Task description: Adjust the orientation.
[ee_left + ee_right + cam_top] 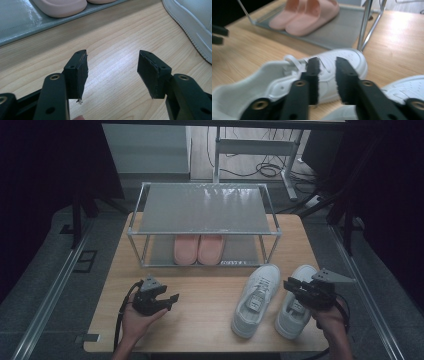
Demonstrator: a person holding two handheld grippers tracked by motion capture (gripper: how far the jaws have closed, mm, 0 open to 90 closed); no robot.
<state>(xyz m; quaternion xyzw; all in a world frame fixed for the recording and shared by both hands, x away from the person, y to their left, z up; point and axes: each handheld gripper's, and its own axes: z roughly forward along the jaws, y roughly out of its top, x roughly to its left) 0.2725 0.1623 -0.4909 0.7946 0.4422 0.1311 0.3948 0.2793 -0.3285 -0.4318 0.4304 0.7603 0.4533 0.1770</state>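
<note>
Two white sneakers stand side by side at the right of the wooden table, the left one (256, 300) (347, 56) and the right one (289, 320) (409, 86). My right gripper (287, 284) (327, 67) hovers over them, its jaws only a narrow gap apart with nothing pinched between the pads. At the table's left my left gripper (172, 298) (112, 67) is held just above bare wood, open wide and empty. A sneaker's sole edge (190, 15) shows at the right of the left gripper view.
A metal two-tier rack (205, 209) stands at the back of the table (200, 320). A pair of pink slippers (198, 249) (62, 6) (307, 15) sits on its lower shelf. A rack leg (365, 25) rises just behind the sneakers.
</note>
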